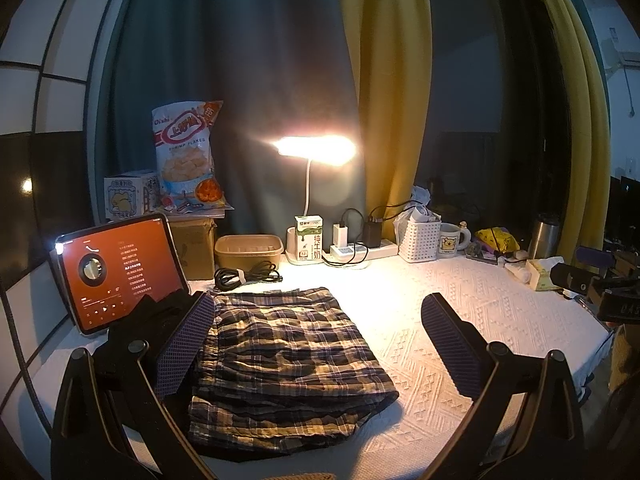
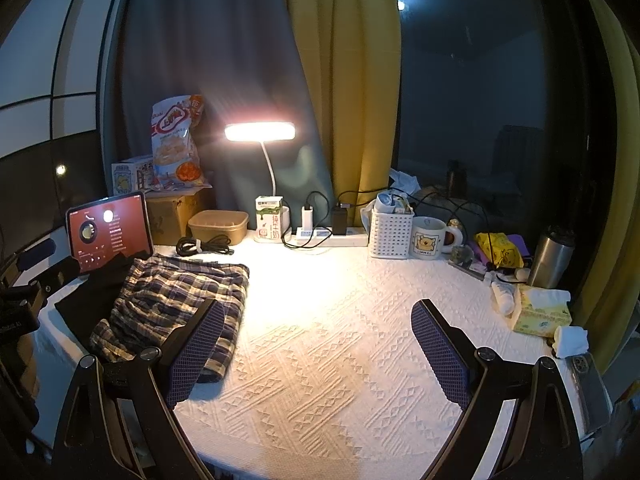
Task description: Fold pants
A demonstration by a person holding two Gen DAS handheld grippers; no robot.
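The plaid pants (image 1: pixel 288 360) lie folded in a thick rectangular stack on the white textured tablecloth (image 1: pixel 480 320), on top of a dark garment (image 2: pixel 92 296). In the right wrist view the pants (image 2: pixel 172 304) are at the left of the table. My left gripper (image 1: pixel 320 344) is open and empty, hovering above the stack, with its left finger over the stack's left edge. My right gripper (image 2: pixel 316 352) is open and empty over bare tablecloth (image 2: pixel 328 320), to the right of the pants.
A tablet (image 1: pixel 116 276) stands at the left. Along the back are a snack bag (image 1: pixel 188 156), tan container (image 1: pixel 248 250), coiled cable (image 1: pixel 248 276), milk carton (image 1: pixel 309 240), lit lamp (image 1: pixel 316 150), power strip (image 1: pixel 360 250), white basket (image 1: pixel 420 240) and mug (image 1: pixel 452 240). A tissue box (image 2: pixel 540 308) and steel tumbler (image 2: pixel 552 256) are at the right.
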